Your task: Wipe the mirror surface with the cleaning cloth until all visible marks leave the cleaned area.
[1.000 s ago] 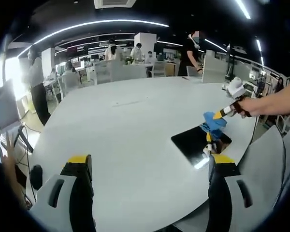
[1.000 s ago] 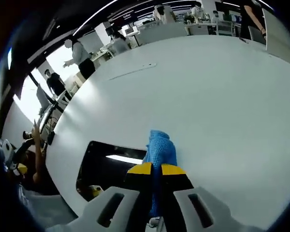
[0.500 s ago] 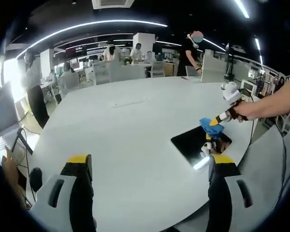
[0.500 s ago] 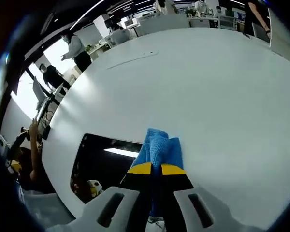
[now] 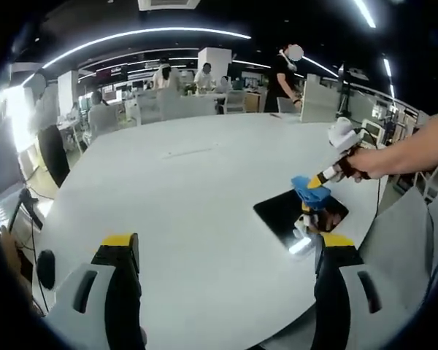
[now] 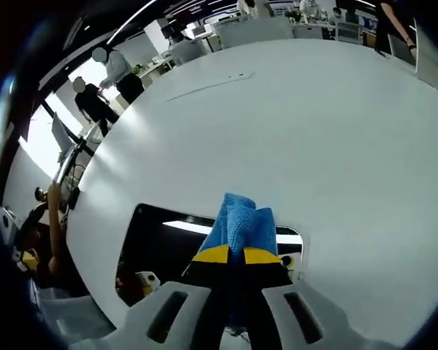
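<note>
Near the edge of the white counter (image 5: pixel 190 197) lies the mirror (image 6: pixel 168 251), a dark rectangular pane reflecting ceiling lights. The right gripper (image 6: pixel 230 255) has its jaws clenched on the blue cleaning cloth (image 6: pixel 241 222), whose bunched end sits over the mirror's middle; from the left gripper view the cloth (image 5: pixel 306 191) appears to be at or just above the glass, though contact cannot be confirmed. The left gripper (image 5: pixel 223 251) hangs over bare counter with its jaws released and wide apart, grasping nothing. My worry is the unsecured mirror (image 5: pixel 296 215): a firm stroke toward the edge could slide it off, and the small bunched cloth may miss marks.
</note>
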`<state>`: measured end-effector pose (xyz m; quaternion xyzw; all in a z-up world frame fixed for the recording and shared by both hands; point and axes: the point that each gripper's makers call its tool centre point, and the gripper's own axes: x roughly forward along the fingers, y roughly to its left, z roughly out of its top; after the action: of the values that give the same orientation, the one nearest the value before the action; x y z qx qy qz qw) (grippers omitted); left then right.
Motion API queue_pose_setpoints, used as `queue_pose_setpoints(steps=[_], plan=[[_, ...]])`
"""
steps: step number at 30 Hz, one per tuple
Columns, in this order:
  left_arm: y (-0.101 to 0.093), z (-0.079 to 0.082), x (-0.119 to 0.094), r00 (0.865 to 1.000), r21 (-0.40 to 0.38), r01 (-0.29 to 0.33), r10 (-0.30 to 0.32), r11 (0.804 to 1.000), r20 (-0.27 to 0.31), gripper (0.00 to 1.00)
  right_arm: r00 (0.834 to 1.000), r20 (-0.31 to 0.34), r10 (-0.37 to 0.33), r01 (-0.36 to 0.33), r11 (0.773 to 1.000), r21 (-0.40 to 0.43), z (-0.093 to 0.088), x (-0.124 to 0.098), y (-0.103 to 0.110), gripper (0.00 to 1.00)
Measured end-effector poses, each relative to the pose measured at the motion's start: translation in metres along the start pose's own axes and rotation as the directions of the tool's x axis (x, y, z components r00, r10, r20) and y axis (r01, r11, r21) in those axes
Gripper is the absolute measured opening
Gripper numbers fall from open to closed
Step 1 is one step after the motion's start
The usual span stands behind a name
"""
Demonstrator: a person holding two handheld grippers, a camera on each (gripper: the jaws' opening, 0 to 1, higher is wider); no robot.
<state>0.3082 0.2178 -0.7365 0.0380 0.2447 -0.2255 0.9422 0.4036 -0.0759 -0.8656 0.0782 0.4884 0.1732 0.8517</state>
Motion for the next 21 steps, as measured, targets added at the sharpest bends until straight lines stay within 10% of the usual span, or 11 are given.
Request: queue_pose_setpoints(steps=[21], plan=[[-0.008, -0.009, 0.011, 0.999, 0.001, 0.03, -0.03, 1.0, -0.025, 0.99, 0.996, -0.049, 0.077, -0.079, 0.995, -0.054, 0.012, 0.033, 0.068, 0.0]])
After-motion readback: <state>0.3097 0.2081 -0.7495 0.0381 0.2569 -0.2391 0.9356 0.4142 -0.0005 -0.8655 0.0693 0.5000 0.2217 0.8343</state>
